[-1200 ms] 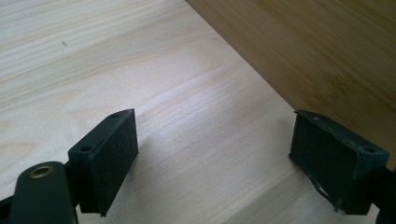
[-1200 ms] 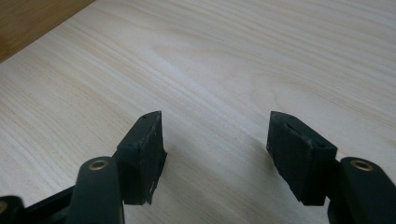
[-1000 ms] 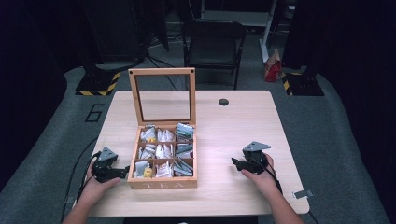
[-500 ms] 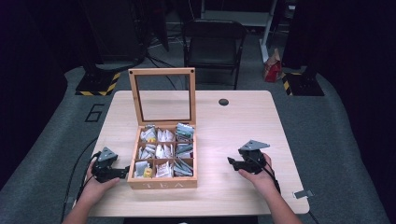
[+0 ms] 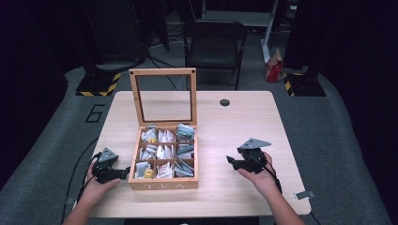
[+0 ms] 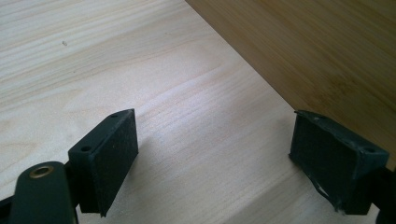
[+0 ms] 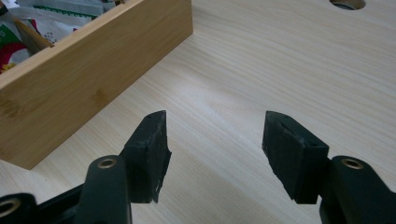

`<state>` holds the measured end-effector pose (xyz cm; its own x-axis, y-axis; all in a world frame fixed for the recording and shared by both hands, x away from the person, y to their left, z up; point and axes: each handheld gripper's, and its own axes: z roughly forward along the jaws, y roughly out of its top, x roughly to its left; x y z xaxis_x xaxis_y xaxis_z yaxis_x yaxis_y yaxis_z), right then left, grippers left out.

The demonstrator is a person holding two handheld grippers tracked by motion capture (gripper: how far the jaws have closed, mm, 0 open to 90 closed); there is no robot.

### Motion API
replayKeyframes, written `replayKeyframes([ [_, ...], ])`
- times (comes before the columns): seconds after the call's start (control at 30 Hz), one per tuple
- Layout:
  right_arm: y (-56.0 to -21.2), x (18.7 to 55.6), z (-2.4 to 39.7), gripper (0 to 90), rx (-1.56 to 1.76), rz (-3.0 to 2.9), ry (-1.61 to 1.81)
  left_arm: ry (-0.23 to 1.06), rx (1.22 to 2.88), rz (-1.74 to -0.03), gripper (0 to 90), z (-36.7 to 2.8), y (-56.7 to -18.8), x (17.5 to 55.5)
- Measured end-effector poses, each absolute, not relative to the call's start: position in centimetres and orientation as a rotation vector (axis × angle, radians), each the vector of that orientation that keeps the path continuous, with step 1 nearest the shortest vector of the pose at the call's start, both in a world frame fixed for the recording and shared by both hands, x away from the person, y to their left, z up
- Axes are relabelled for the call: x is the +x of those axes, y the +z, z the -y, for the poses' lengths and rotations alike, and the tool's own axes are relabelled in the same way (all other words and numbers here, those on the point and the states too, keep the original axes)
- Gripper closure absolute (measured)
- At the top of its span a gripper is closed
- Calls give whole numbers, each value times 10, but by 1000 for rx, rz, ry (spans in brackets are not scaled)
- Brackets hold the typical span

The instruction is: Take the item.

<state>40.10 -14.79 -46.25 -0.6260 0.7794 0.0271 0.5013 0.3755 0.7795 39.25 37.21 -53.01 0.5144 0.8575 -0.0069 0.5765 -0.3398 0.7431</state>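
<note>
A wooden tea box point(image 5: 164, 183) stands open at the table's front middle, its glass-paned lid point(image 5: 163, 72) upright behind it. Several compartments hold tea bags point(image 5: 162, 152). My left gripper point(image 5: 123, 172) rests on the table just left of the box, pointing at its side wall point(image 6: 317, 51). It is open point(image 6: 212, 126) with bare tabletop between the jaws. My right gripper point(image 5: 231, 161) hovers a little above the table, right of the box and pointing left toward it. It is open too point(image 7: 215, 121), with nothing between the jaws, and the box corner point(image 7: 93, 70) lies ahead on the left.
A round cable hole point(image 5: 224, 102) sits at the table's far middle. A small metal clip point(image 5: 302, 194) lies near the front right corner. A black chair point(image 5: 213, 47) stands beyond the table's far edge. Bare wood point(image 5: 244, 126) stretches right of the box.
My right gripper has lifted slightly off the table and edged left toward the box. The left gripper and the box have stayed put.
</note>
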Motion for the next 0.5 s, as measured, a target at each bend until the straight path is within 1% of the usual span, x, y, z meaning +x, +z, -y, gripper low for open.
replayKeyframes([
  [0.27, -449, 396, 141, 398, 1081, -2293, 1143, 510, 2049, -1168, 147, -372, -530, 392],
  [0.5, -439, 393, 130, 426, 1030, -2321, 1177, 524, 2050, -1162, 146, -372, -530, 392],
])
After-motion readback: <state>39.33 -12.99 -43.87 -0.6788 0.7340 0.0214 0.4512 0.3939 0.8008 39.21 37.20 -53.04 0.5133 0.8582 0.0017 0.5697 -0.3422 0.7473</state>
